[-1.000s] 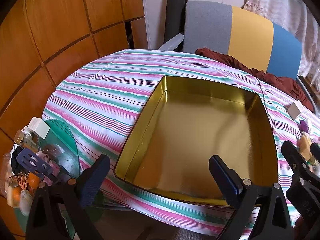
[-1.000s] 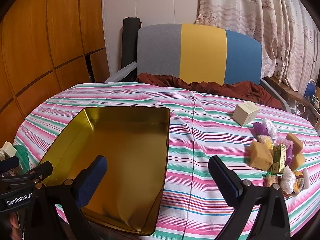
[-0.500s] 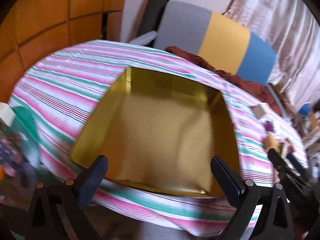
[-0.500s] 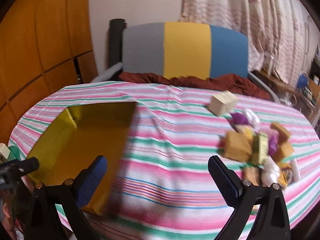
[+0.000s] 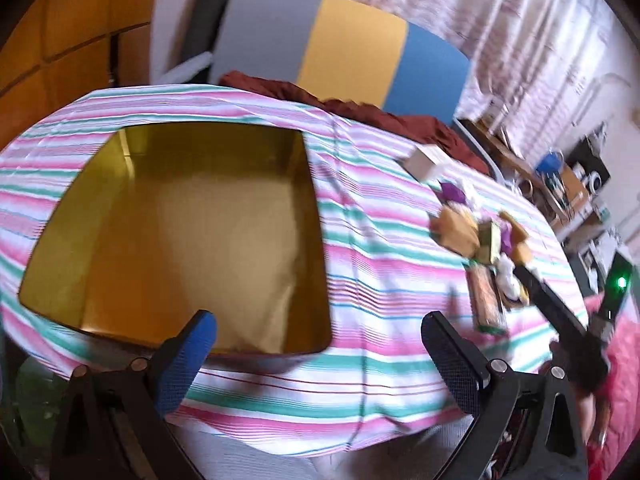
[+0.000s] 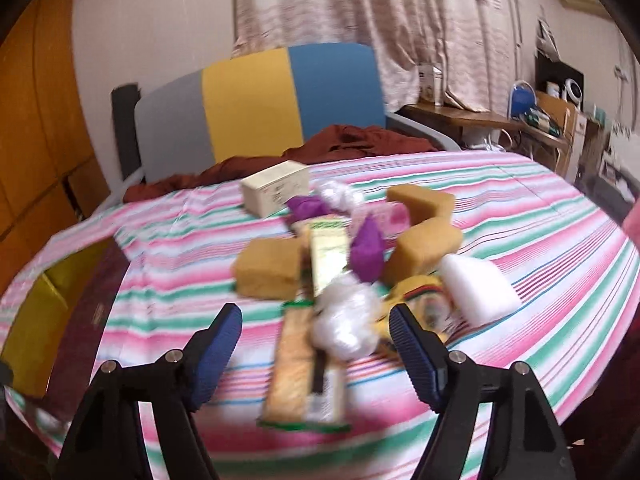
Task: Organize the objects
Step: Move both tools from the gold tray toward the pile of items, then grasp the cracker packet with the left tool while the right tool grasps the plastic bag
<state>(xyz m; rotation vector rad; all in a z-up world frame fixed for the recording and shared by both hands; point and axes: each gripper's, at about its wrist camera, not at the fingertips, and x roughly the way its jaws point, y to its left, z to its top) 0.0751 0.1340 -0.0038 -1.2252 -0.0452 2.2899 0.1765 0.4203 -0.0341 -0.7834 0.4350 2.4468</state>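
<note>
Jaws of our right gripper are closing over the snack packet, not gripping; our left gripper is gaping wide, empty, near the gold tin.

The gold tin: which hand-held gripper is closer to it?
Left. The left hand-held gripper hangs at the near rim of the gold tin; the right hand-held gripper, jaws closing, faces the snack pile beside it.
</note>
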